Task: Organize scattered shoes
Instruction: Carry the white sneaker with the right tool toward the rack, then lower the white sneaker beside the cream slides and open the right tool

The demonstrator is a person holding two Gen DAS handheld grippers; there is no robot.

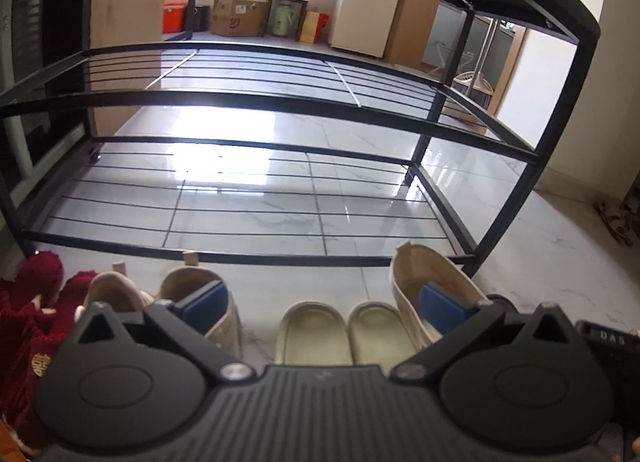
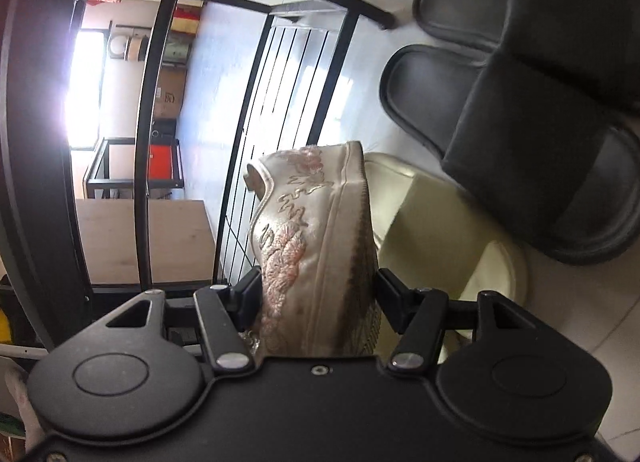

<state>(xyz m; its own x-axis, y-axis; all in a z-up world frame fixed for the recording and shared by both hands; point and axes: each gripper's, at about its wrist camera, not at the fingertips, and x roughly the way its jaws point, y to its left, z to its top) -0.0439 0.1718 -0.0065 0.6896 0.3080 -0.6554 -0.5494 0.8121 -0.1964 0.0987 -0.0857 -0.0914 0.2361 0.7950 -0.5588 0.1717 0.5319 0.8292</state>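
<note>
On a glossy white marble-tiled floor (image 1: pixel 280 218) before an empty black wire shoe rack (image 1: pixel 256 102), the left gripper (image 1: pixel 320 302) stood spread wide over cream slippers (image 1: pixel 340 326), while the right gripper (image 2: pixel 318 290) clamped an embroidered beige shoe (image 2: pixel 312 230) beside black slippers (image 2: pixel 520 102).

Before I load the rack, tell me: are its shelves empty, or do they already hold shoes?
Empty, as far as the pictures show. In the left wrist view the shoe rack has bare wire shelves with floor visible through them. The cream slippers sit on the floor in front.
</note>
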